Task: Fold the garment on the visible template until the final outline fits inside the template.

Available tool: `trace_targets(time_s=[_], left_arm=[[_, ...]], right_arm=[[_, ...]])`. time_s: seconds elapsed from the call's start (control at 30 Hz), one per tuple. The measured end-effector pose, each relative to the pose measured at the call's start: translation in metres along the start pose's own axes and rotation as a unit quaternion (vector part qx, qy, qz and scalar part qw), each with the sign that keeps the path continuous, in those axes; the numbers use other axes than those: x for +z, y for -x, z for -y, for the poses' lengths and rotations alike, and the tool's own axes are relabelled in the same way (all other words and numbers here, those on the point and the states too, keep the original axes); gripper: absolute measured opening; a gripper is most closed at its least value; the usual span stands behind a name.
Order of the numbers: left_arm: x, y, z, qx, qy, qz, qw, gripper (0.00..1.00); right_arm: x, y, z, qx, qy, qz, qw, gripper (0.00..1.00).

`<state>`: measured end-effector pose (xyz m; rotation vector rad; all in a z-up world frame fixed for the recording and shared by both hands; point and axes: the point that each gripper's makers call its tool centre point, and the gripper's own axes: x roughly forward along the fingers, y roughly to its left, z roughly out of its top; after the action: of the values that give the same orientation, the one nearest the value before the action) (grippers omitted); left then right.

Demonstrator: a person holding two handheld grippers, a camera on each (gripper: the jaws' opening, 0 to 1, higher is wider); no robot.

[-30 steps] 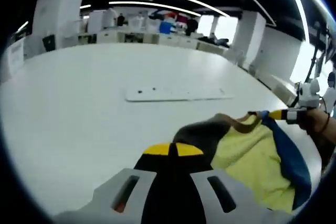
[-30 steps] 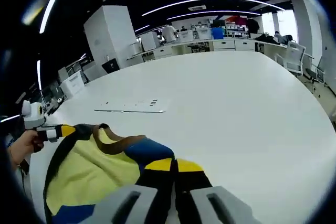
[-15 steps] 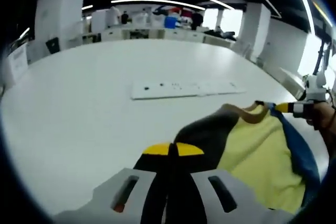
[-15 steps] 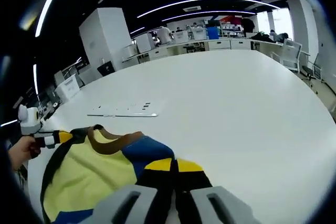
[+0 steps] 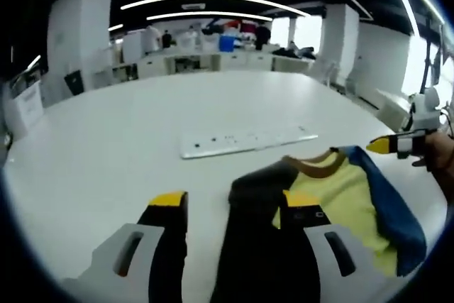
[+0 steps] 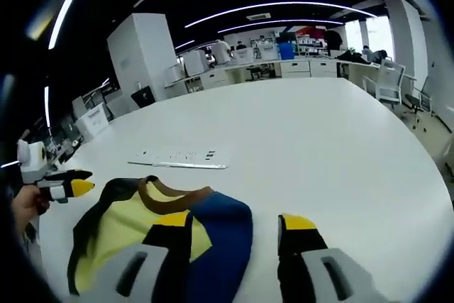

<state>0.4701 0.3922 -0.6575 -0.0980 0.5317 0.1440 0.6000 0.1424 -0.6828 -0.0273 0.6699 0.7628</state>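
Left tool [image 5: 230, 200] and right tool [image 6: 230, 221] now stand wide open; both were clamped on the garment [image 6: 159, 228] earlier. Released garment lies flat on the white bench [image 6: 319, 147], near the white strip [image 5: 245, 140]. No legible writing.

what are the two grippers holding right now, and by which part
Nothing. The left gripper and right gripper both have their fingers spread open, and the garment lies released on the table.
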Motion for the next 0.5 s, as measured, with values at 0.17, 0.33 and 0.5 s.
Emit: trace_targets(time_s=[0.17, 0.33, 0.5], left_arm=[[-0.003, 0.021, 0.014, -0.01, -0.008, 0.003, 0.9999, 0.62], [-0.014, 0.039, 0.027, -0.027, -0.017, -0.001, 0.9995, 0.64], [-0.022, 0.052, 0.036, -0.044, -0.017, -0.01, 0.9988, 0.67]], right_arm=[[-0.007, 0.019, -0.014, 0.007, 0.007, -0.013, 0.9999, 0.57], [-0.019, 0.04, -0.031, 0.026, 0.006, -0.02, 0.9995, 0.59], [-0.034, 0.059, -0.042, 0.038, 0.017, -0.033, 0.9986, 0.59]])
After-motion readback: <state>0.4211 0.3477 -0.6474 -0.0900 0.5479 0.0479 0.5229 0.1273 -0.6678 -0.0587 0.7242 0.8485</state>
